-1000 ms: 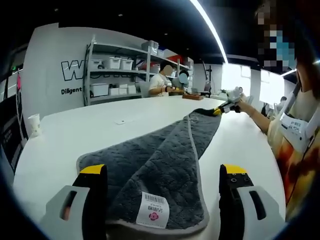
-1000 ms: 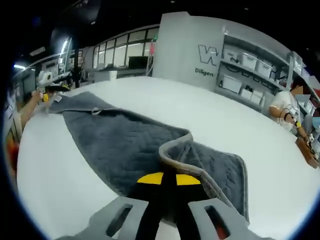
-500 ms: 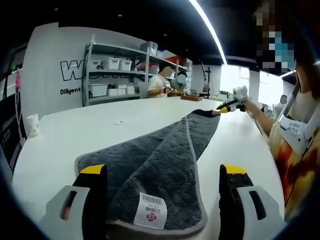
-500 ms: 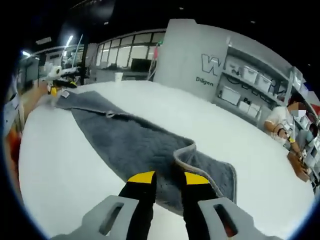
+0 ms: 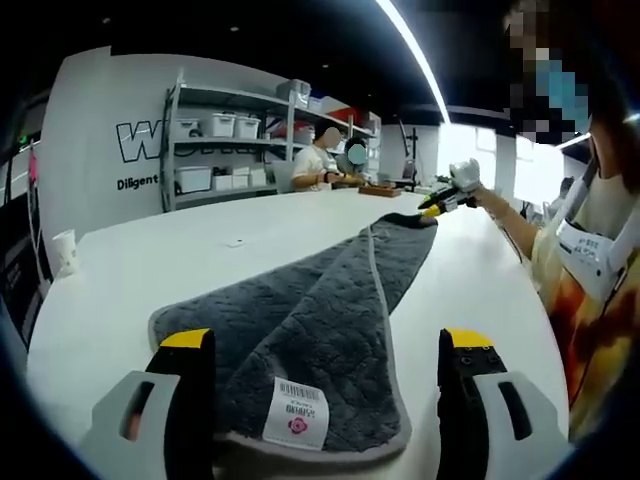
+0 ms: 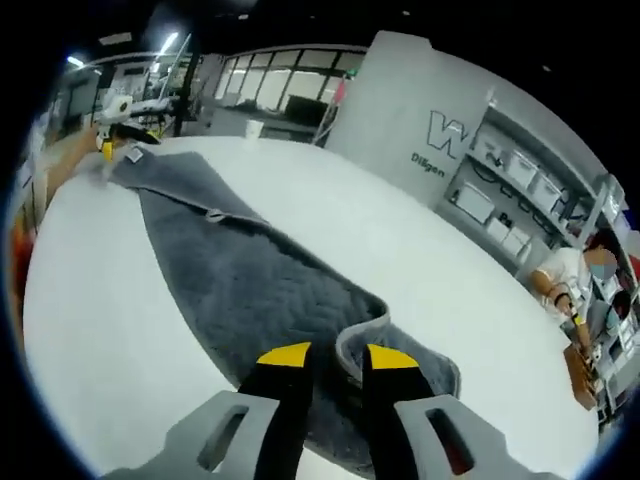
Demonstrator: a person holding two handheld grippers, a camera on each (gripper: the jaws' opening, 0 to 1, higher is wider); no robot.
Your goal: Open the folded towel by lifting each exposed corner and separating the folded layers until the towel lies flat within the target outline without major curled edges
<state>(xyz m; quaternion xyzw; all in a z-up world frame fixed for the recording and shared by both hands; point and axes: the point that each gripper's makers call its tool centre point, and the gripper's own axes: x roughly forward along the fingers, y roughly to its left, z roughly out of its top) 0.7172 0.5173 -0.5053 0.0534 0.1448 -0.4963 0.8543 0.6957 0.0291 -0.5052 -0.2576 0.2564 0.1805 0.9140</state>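
**Grey towel stretched along white bench, one claw at each end**

Bench (image 5: 140, 270): white, broad, carries the towel.
Towel (image 5: 320, 320): grey, quilted, pale-edged, lying lengthwise and partly folded; a white label (image 5: 295, 427) sits at the near end in the left gripper view.
Left claw (image 5: 325, 360): jaws wide, straddling the labelled end, gripping nothing.
Right claw (image 6: 326, 356): jaws narrow, a raised towel edge between them; whether they pinch it cannot be told.

Table: broad white top (image 5: 250, 262), curved edge.
Shelving: grey metal rack (image 5: 225, 140) holding white storage bins.
Wall: pale panel (image 6: 420, 115) with dark lettering.
Ceiling: black, one long light strip (image 5: 420, 55).
Windows: bright panes (image 5: 500, 165) behind.
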